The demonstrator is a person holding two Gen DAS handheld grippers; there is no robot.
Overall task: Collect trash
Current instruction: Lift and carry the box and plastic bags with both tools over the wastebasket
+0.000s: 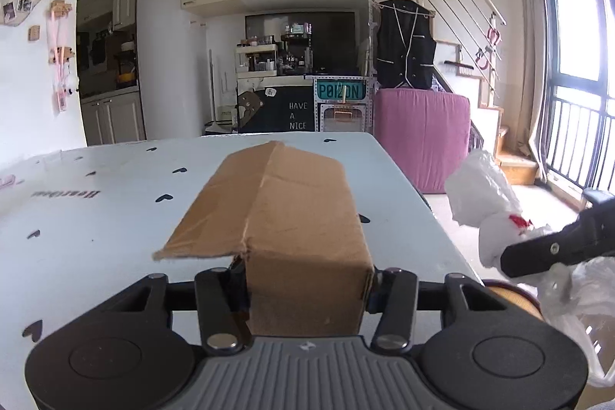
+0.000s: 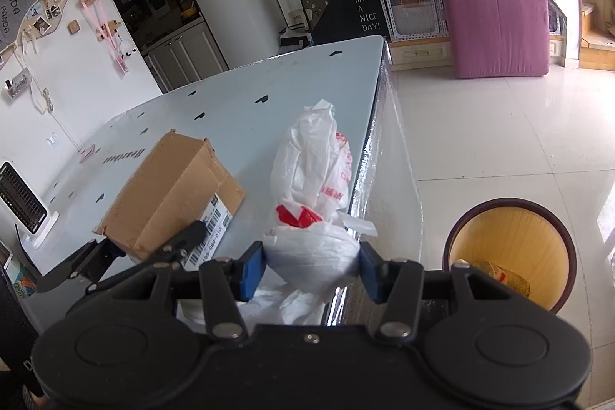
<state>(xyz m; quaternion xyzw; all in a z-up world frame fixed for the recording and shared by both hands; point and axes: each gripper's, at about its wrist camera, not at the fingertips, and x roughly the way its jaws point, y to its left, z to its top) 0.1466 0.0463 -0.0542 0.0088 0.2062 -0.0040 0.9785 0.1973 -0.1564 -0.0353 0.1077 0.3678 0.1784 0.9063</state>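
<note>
A brown cardboard box [image 1: 292,218] with an open flap lies on the pale blue table [image 1: 96,210]. My left gripper [image 1: 305,285] is shut on its near end. The box also shows in the right wrist view [image 2: 169,195], with the left gripper [image 2: 161,248] at it. A crumpled white plastic bag with red print [image 2: 315,171] is held over the table's right edge. My right gripper [image 2: 312,269] is shut on its lower bunched part. The bag [image 1: 484,202] and right gripper [image 1: 511,262] show at the right of the left wrist view.
A round yellow-lined trash bin [image 2: 511,248] with a dark rim stands on the tiled floor right of the table, with some trash inside. A pink mattress [image 2: 496,22] leans by the stairs. A white heater [image 2: 23,202] stands at the left.
</note>
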